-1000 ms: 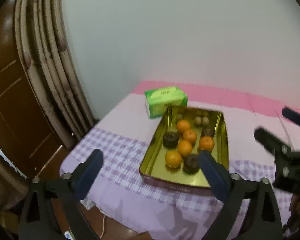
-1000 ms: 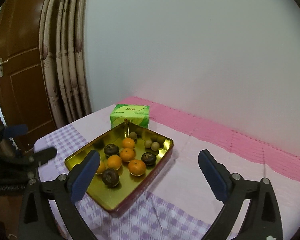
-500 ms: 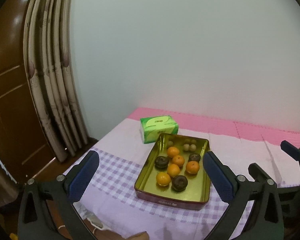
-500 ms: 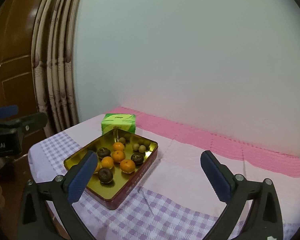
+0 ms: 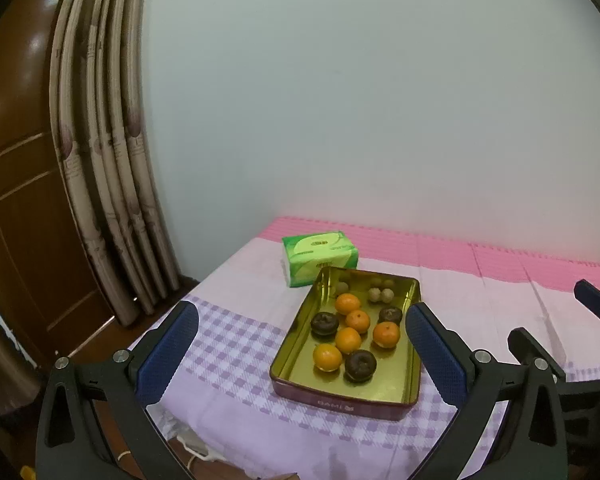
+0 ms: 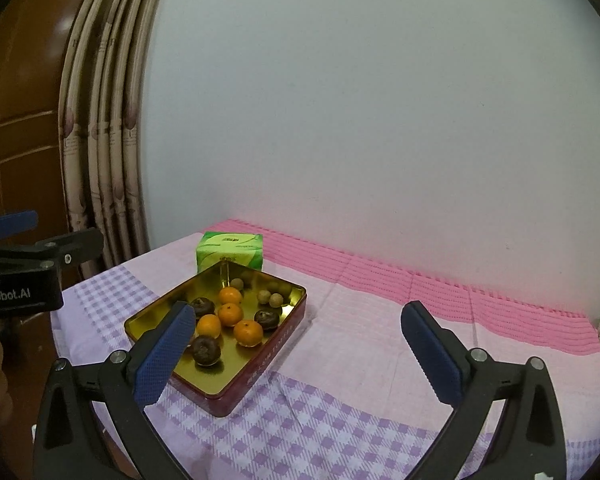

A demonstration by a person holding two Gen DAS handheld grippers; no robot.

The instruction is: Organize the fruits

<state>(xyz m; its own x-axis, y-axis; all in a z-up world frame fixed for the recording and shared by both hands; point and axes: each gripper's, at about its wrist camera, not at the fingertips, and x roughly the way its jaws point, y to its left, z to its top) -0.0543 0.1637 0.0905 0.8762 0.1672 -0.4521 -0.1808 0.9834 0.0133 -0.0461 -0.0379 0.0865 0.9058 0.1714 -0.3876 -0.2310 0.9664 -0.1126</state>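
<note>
Both tongs spread, empty: left gripper, right gripper, well back from the gold tin. Mandarins, dark fruits, small longans mixed inside. Judgement: approach slow from above, pinch one fruit w/ light squeeze; round, will roll.

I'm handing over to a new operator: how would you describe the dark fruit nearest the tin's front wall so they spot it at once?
On the checked cloth sits a gold-lined tin holding mixed fruit. Look along its near wall, the one with lettering outside. The dark fruit there is brown-black with a dimpled top, right of an orange, and nearer that wall than the other two dark ones.
</note>
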